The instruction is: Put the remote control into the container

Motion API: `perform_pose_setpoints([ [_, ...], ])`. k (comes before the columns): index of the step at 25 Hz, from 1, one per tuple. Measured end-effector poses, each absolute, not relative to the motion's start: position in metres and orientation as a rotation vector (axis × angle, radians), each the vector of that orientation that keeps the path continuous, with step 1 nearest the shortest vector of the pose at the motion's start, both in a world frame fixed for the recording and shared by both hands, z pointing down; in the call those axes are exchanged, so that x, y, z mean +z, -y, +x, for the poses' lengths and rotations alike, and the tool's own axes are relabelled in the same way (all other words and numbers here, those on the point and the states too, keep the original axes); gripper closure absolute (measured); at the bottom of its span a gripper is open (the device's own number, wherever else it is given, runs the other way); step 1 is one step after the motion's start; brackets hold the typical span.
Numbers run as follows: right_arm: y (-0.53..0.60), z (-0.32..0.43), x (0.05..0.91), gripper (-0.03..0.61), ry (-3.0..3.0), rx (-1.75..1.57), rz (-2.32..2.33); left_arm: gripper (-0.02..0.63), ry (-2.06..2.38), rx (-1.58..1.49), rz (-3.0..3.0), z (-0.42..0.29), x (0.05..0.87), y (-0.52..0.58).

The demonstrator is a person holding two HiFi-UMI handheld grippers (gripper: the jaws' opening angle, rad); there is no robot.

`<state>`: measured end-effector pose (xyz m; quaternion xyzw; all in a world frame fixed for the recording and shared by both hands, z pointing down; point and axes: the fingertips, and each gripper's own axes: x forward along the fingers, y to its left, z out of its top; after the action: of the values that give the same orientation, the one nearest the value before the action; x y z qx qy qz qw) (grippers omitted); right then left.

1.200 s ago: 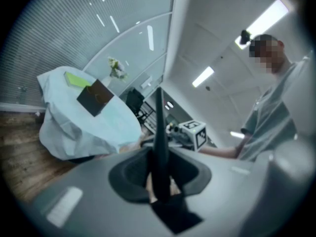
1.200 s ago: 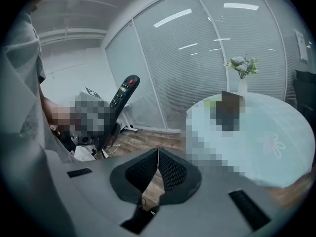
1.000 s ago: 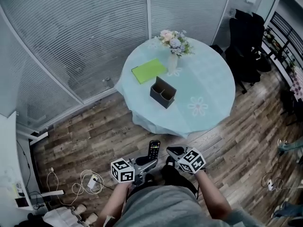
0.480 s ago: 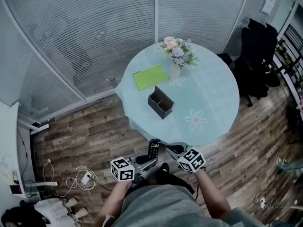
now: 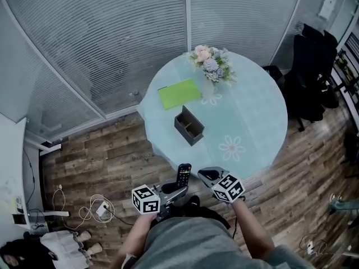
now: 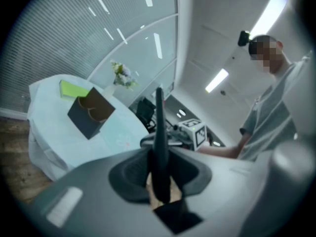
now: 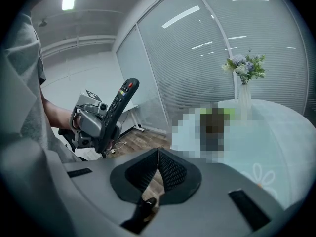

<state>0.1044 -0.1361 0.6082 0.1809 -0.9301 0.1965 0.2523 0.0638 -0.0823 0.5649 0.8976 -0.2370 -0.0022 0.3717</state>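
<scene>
A black remote control point(image 5: 182, 176) with a red button sticks out forward from my left gripper point(image 5: 173, 188), which is shut on its lower end; it appears edge-on as a thin dark blade point(image 6: 159, 137) in the left gripper view and tilted point(image 7: 117, 110) in the right gripper view. My right gripper point(image 5: 208, 176) is shut and holds nothing, just right of the remote. The dark two-compartment container point(image 5: 188, 125) stands on the round table point(image 5: 247, 116), ahead of both grippers and apart from them. Seen from the left gripper, the container point(image 6: 90, 114) is at the left.
A green notebook point(image 5: 179, 93) and a vase of flowers point(image 5: 211, 66) sit on the table behind the container. Glass partition walls curve behind. Black chairs point(image 5: 315, 72) stand at the right. Cables and a plug point(image 5: 101, 210) lie on the wooden floor at the left.
The view has shifted, so the table and container sit a little further right and lower in the frame. Both grippers and the held remote keep the same pose.
</scene>
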Motion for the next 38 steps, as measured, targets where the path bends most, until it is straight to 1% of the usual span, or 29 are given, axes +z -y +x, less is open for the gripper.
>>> perform_pose_setpoints([
  [11, 0.163, 0.096, 0.604, 0.560, 2.534, 0.564, 0.580, 0.528, 0.497, 0.016, 2.328, 0.054, 0.569, 0.111],
  [21, 0.211, 0.080, 0.569, 0.558, 2.557, 0.507, 0.756, 0.528, 0.362, 0.051, 2.357, 0.020, 0.573, 0.140],
  [28, 0.222, 0.060, 0.569, 0.558, 2.523, 0.495, 0.804, 0.528, 0.249, 0.072, 2.362, 0.003, 0.580, 0.160],
  [33, 0.228, 0.045, 0.558, 0.558, 2.595, 0.530, 0.776, 0.528, 0.163, 0.103, 2.372, -0.007, 0.587, 0.174],
  [38, 0.224, 0.031, 0.533, 0.558, 2.736, 0.616, 0.612, 0.528, 0.087, 0.111, 2.380, -0.013, 0.593, 0.179],
])
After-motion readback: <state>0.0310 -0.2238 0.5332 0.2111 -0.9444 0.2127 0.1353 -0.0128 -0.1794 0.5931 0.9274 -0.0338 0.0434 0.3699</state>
